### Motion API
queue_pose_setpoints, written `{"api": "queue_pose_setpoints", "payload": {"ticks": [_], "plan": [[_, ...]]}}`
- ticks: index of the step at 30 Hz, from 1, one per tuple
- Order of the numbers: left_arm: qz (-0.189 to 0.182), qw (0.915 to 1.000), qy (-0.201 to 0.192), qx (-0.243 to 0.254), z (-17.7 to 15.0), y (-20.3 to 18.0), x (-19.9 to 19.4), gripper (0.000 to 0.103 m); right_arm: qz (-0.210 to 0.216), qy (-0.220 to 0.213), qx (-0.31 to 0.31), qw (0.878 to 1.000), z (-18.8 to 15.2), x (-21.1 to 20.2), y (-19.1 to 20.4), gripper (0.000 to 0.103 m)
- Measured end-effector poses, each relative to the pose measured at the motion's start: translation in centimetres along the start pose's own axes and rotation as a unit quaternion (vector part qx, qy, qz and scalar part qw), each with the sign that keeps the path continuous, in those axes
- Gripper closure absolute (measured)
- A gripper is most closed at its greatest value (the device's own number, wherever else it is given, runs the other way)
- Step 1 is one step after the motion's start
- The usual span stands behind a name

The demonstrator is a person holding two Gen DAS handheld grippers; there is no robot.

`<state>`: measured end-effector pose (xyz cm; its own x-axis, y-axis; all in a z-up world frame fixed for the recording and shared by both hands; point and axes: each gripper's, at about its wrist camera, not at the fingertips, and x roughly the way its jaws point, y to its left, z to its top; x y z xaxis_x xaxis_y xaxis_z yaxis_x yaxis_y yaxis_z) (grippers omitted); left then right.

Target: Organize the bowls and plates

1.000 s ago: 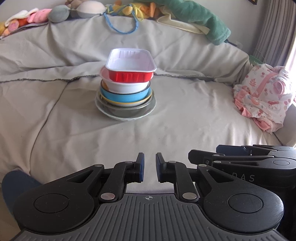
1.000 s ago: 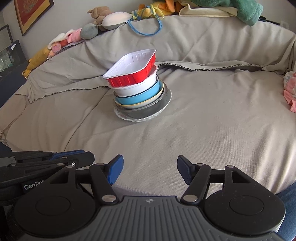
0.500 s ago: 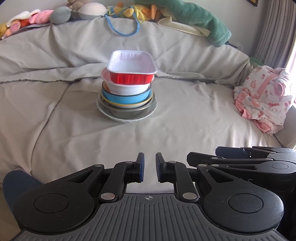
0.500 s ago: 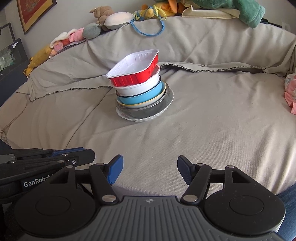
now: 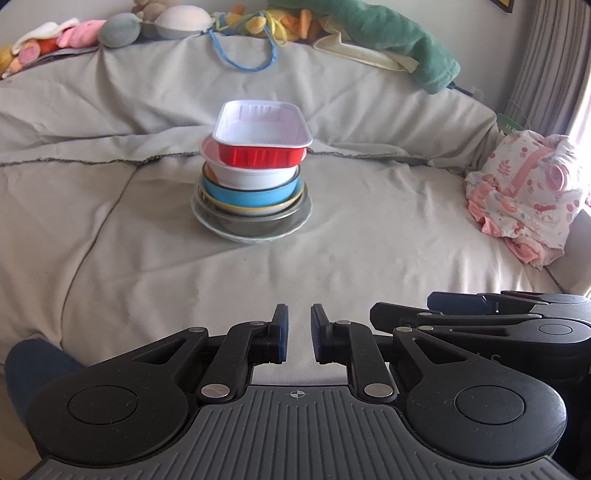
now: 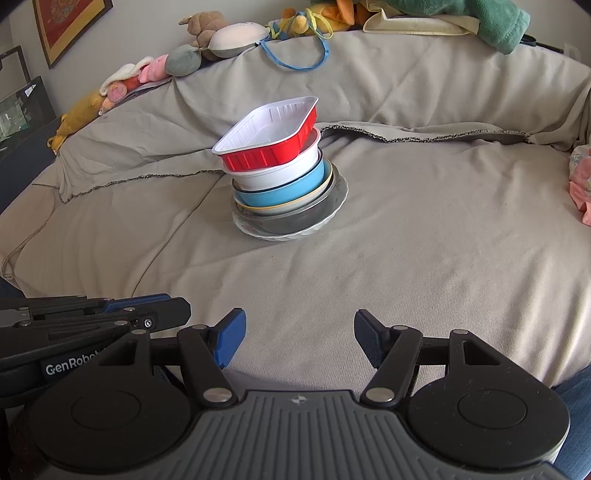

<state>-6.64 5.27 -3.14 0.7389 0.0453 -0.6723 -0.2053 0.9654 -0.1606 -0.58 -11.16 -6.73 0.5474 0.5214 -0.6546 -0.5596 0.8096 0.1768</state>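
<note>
Beyond left tongs [image 5: 297, 334], pink garment [image 5: 524, 195], right view's framed picture [image 6: 66, 26]

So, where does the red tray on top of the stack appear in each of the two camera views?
Left wrist view: the red tray sits above centre, long side towards the camera, on the white bowl.
Right wrist view: the red tray is slightly left of centre, turned corner-on and tilted.
Shared landmark: the blue cord loop on the sofa back, behind the stack.

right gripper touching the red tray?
Apart. Right wrist view shows bare sheet between the right gripper and the red tray atop the stack.
</note>
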Motion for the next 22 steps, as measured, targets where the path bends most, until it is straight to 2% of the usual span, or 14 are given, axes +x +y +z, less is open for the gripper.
{"api": "queue_pose_setpoints", "payload": {"ticks": [16, 22], "plan": [[0.011, 0.9998, 0.006, 0.014, 0.1, -0.6, 0.3, 0.086, 0.012, -0.003, 0.0, 1.0, -0.1, -0.1, -0.2, 0.037], [0.025, 0.9995, 0.009, 0.017, 1.4, -0.2, 2.0, 0.084, 0.027, 0.0, 0.011, 1.0, 1.3, 1.5, -1.2, 0.037]]}}
